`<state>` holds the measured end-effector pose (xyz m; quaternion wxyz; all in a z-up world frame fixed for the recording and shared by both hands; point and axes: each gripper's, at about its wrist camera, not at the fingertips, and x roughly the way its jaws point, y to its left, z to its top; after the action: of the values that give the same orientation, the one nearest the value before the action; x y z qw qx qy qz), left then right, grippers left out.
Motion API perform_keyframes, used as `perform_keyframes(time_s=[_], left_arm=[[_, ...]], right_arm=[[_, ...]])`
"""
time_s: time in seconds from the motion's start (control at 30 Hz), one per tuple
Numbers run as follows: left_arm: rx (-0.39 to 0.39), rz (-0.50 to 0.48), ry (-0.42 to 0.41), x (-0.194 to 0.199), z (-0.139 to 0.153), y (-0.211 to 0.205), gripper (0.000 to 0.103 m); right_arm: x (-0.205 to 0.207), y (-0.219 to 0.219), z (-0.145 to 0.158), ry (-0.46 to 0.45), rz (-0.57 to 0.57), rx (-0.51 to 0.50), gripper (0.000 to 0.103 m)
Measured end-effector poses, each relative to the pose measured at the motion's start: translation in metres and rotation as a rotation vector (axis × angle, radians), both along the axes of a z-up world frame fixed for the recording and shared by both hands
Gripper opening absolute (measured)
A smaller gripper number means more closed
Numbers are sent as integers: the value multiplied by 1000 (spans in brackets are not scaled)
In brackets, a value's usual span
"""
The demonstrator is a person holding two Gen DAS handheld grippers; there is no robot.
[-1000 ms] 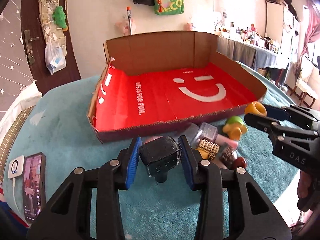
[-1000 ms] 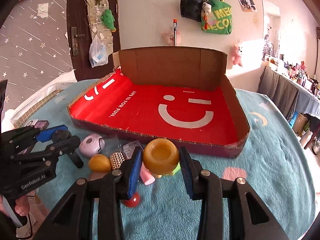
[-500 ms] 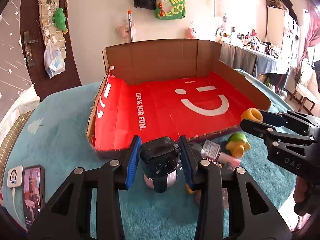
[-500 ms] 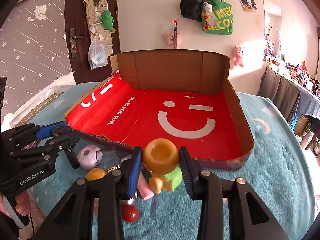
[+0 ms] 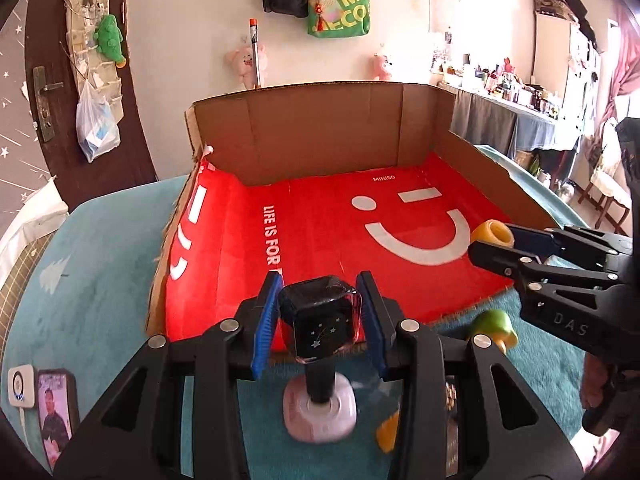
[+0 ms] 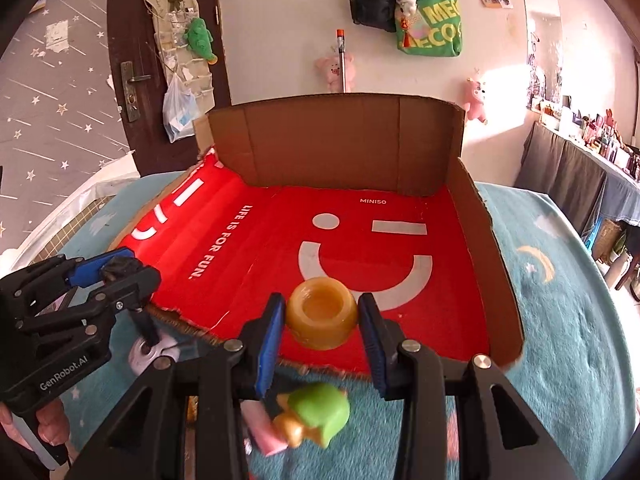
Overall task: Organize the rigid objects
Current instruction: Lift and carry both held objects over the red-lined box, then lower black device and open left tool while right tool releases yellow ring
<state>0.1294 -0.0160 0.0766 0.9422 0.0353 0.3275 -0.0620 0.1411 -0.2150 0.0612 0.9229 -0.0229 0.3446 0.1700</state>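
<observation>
The left hand-held gripper (image 5: 320, 320) clamps a black star-printed bottle (image 5: 322, 320); the right hand-held gripper (image 6: 322, 320) clamps a yellow ring cup (image 6: 322, 312). Both have advanced over the near edge of the red cardboard tray (image 6: 400, 136), printed "MINISO" and "LIFE IS FOR FUN." A green toy (image 6: 320, 410) lies below on the teal counter (image 6: 560, 340).

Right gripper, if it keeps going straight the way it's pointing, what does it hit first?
Probably the red floor of the cardboard box, near the white smile; the right gripper, clamping the yellow ring, seems already past the near edge, though depth is unclear.
</observation>
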Motion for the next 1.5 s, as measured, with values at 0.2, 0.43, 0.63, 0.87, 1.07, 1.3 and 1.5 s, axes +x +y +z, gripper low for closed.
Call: perform_keyframes(time_s=[0.2, 0.43, 0.63, 0.87, 1.07, 1.3, 1.5], left_arm=[[28, 9, 0, 27, -4, -3, 36], [-9, 19, 25, 63, -9, 6, 36], [-29, 44, 59, 90, -21, 11, 36], [-26, 52, 135, 103, -40, 12, 36], [-20, 66, 222, 110, -53, 16, 36], [22, 69, 247, 113, -56, 12, 36], [29, 65, 259, 114, -57, 13, 37]], right_arm=[[31, -1, -6, 33, -14, 0, 40], [63, 5, -20, 81, -24, -24, 40], [76, 8, -28, 103, -36, -50, 40], [87, 9, -38, 149, -52, -78, 40], [90, 10, -47, 181, -55, -99, 40], [90, 14, -48, 183, -55, -123, 40], [91, 16, -48, 180, -54, -126, 41]])
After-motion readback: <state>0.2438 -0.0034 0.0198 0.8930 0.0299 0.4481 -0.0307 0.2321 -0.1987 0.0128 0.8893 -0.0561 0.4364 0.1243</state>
